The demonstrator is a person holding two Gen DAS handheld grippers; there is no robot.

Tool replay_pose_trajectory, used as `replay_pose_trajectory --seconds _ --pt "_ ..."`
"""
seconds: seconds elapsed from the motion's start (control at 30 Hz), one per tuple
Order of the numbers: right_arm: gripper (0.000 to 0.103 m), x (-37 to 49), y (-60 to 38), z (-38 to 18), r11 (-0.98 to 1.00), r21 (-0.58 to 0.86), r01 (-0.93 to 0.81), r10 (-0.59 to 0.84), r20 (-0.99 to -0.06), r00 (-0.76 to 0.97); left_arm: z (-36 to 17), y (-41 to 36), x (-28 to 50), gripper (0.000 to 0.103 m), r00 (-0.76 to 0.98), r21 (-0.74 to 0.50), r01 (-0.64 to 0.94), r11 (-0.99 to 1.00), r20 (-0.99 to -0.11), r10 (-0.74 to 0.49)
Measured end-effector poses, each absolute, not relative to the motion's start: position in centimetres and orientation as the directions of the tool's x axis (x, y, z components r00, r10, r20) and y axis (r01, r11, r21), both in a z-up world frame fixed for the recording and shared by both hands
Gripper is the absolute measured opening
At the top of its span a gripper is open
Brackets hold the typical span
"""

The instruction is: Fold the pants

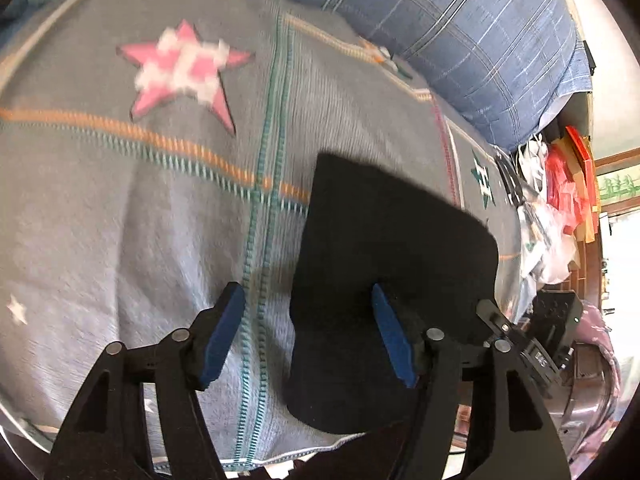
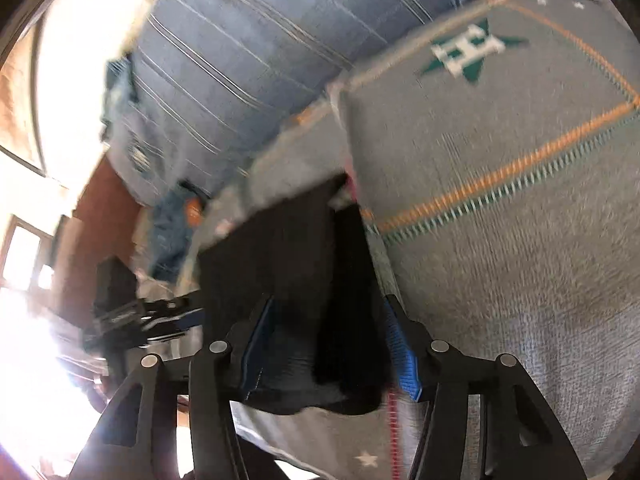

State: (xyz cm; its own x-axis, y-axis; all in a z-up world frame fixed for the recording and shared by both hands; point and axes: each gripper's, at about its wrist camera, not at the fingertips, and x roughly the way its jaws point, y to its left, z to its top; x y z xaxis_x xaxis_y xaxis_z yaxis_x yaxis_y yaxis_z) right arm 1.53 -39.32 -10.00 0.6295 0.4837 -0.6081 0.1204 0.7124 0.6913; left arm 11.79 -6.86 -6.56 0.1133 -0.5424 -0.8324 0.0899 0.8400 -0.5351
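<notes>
Both claws hang over the grey blanket (image 1: 120,220), which covers the bed and gives a flat place for folding. On it the black pants (image 1: 384,280) lie as a compact dark block near the front edge, so I judge the folding is almost complete. Left gripper (image 1: 308,332) stands wide open and holds nothing; one blue pad (image 1: 390,336) is above the cloth. Right gripper (image 2: 332,344) is also apart, with the pants (image 2: 304,280) between its fingers, not pinched.
</notes>
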Motion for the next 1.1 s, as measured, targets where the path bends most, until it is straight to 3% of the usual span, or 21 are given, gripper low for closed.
replay_pose_trajectory --seconds 0.13,0.27,0.4,0.5,0.53,0.67,0.83,1.1 --pt "0.057 1.8 -39.1 -10.4 0.659 0.748 0.084 0.547 -0.552 0.629 -6.2 -6.9 10.9 0.073 0.096 -0.544 0.1 0.833 -0.828 -0.552" --pt "0.057 2.1 -38.4 -10.4 0.691 0.721 0.058 0.544 -0.571 0.615 -6.2 -8.2 10.4 0.082 0.088 -0.543 0.128 0.83 -0.827 -0.554" --pt "0.057 2.3 -38.3 -10.5 0.673 0.737 0.061 0.55 -0.555 0.624 -6.0 -9.4 10.3 0.081 0.056 -0.611 0.125 0.782 -0.782 -0.62" --pt "0.057 1.8 -38.3 -10.4 0.684 0.728 0.047 0.538 -0.546 0.642 -5.4 -10.2 10.1 0.081 0.089 -0.593 0.147 0.791 -0.789 -0.608" --pt "0.054 1.7 -38.0 -10.4 0.707 0.706 0.039 0.523 -0.56 0.643 -5.4 -10.3 10.0 0.077 0.099 -0.581 0.153 0.799 -0.796 -0.597" --pt "0.04 0.9 -36.3 -8.6 0.827 0.56 0.039 0.4 -0.637 0.66 -4.0 -10.6 8.6 0.039 0.147 -0.509 0.217 0.833 -0.827 -0.543" --pt "0.038 -1.4 -33.5 -4.8 0.92 0.392 -0.014 0.297 -0.672 0.679 -3.2 -9.4 7.6 0.035 0.152 -0.529 0.237 0.815 -0.808 -0.569" --pt "0.038 2.5 -32.3 -1.5 0.893 0.445 -0.058 0.361 -0.636 0.682 -0.2 -5.5 13.6 0.035 0.249 -0.564 0.173 0.807 -0.768 -0.59"
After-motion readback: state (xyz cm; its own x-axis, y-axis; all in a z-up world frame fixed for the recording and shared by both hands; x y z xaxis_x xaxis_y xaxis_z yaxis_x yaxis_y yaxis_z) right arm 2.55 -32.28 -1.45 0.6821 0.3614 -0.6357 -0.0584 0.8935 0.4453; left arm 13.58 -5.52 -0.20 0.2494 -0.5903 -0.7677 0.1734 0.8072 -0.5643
